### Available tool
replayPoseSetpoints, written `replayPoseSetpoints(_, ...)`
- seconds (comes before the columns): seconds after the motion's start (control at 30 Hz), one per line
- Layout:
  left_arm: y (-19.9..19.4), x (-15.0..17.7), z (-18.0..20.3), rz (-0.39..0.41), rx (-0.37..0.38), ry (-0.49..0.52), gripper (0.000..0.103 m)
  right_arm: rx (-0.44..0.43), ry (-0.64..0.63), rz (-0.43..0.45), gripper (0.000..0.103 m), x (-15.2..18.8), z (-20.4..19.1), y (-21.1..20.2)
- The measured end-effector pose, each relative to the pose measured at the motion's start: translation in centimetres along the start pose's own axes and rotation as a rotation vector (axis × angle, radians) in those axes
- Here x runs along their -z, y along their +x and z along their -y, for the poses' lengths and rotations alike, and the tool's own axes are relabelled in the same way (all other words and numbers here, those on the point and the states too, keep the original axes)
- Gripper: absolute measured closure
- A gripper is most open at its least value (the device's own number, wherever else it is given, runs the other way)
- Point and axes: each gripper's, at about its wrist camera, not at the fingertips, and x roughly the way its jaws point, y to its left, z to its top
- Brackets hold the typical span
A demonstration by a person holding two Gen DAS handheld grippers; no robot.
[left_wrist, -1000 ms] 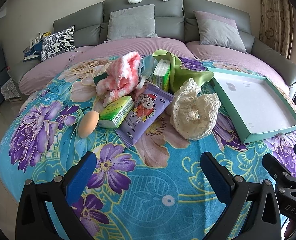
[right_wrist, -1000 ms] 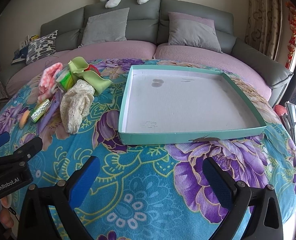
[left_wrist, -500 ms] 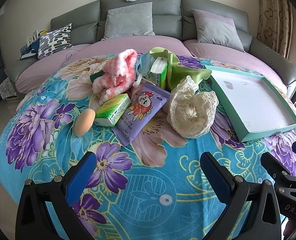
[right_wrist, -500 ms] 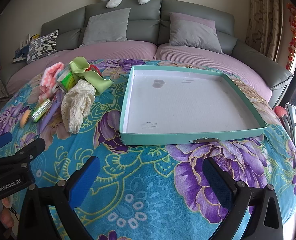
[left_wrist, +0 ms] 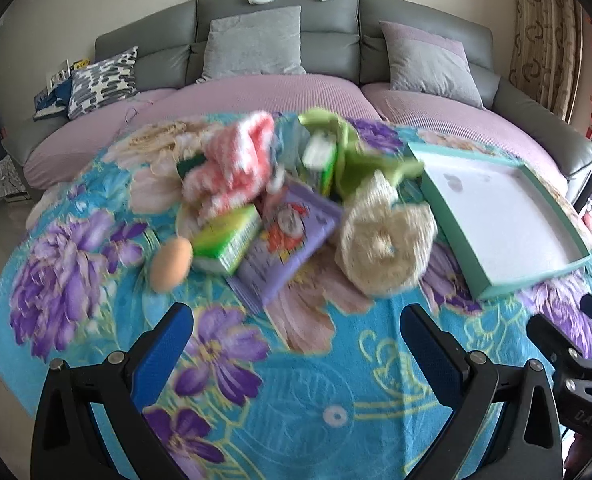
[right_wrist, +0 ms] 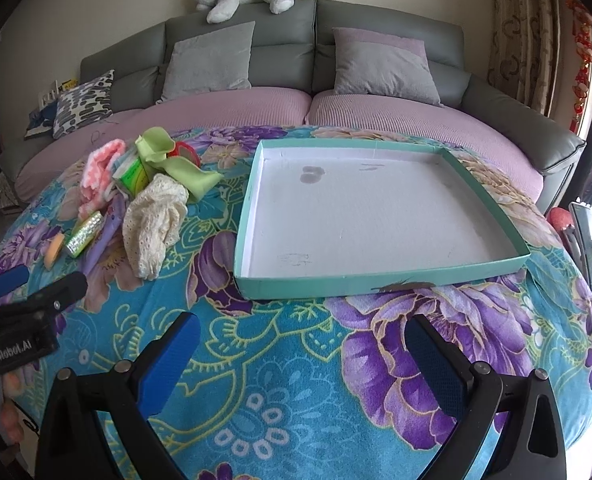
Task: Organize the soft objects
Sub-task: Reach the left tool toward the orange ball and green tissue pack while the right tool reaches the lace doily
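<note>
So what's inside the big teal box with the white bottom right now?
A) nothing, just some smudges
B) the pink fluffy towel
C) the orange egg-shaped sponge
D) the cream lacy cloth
A: the shallow teal cardboard box shows only its bare white floor with a few marks, while the soft things sit in a pile to its left on the flowery blue blanket.

1. The left wrist camera looks forward between its claw (left_wrist: 296,344), low over the floral blanket (left_wrist: 96,264), facing the sofa (left_wrist: 276,32), near the pile.
2. The right wrist camera faces likewise, nearer the teal tray (right_wrist: 376,276).
3. Both share the tray (left_wrist: 524,284), blanket and sofa.
</note>
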Motion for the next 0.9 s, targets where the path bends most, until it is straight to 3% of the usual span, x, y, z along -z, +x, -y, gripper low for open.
replayPoseSetpoints(0.13, -0.8, -3.2, -0.9, 0.049, -0.011, -0.014, 0.0, -0.037, 0.001, 0.032, 0.0, -1.9, 0.2, -0.8)
replayPoseSetpoints(0.37, -0.7, -8.3, -1.8, 0.134, 0.038, -0.076, 0.0, -0.064, -0.047, 0.076, 0.0, -6.0, -0.1, -1.7)
replayPoseSetpoints(0.5, -1.0, -11.3, -1.3, 0.18, 0.036, -0.059, 0.0, -0.072, -0.052, 0.155, 0.0, -8.3, 0.0, -3.1)
replayPoseSetpoints(0.6, -1.8, -12.7, -1.7, 0.218, 0.046, -0.109, 0.0, -0.116, -0.022, 0.186, 0.0, -9.8, 0.2, -3.6)
replayPoseSetpoints(0.9, -0.7, -11.1, -3.2, 0.132, -0.02, -0.194, 0.0, -0.202, -0.008, 0.146, 0.0, -11.0, -2.2, -1.4)
